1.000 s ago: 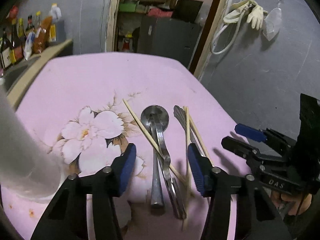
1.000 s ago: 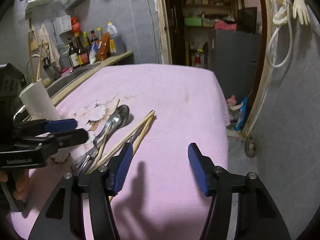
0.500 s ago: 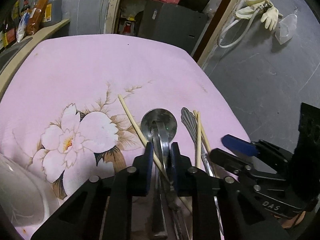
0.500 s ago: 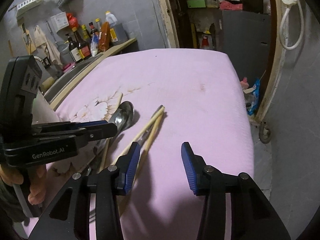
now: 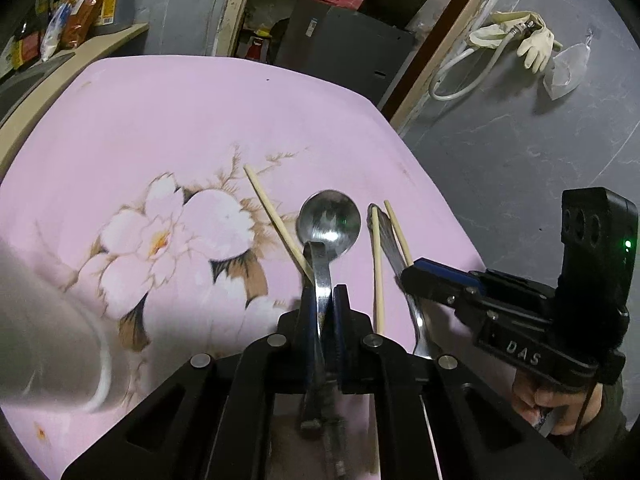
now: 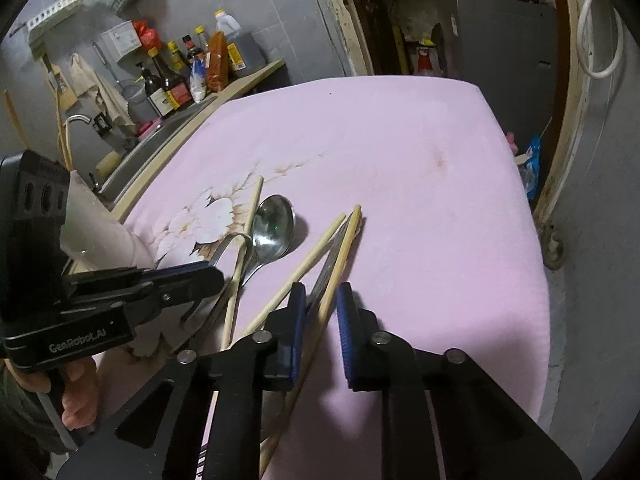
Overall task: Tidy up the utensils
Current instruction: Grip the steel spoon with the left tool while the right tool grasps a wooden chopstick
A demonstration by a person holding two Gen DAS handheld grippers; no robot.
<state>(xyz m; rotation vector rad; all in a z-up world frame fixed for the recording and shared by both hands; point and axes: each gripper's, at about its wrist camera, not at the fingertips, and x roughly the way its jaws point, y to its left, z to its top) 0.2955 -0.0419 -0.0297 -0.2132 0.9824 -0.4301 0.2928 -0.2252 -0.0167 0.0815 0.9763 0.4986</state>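
Note:
A steel spoon (image 5: 330, 220) lies bowl-up on the pink flowered cloth (image 5: 160, 120). My left gripper (image 5: 324, 304) is shut on its handle, just behind the bowl. One wooden chopstick (image 5: 276, 220) lies slanted to the left of the spoon. Two more chopsticks (image 6: 340, 256) lie to its right over a steel fork (image 5: 390, 244). My right gripper (image 6: 322, 320) straddles the nearer of these chopsticks and the fork. Its jaws are closing; the left pad (image 6: 298, 320) touches them and the right pad (image 6: 346, 320) stands a little apart. The left gripper (image 6: 212, 276) also shows here, over the spoon handle.
A white cup (image 6: 100, 220) stands at the cloth's left side, blurred and close in the left wrist view. Beyond it are a sink and a counter with bottles (image 6: 180, 80). The table's right edge (image 6: 532, 240) drops to grey floor. A hand (image 5: 560, 400) holds the right gripper.
Both pairs of jaws have narrowed from wide open. The left one has closed on the spoon handle. The right one has come down around a chopstick and the fork.

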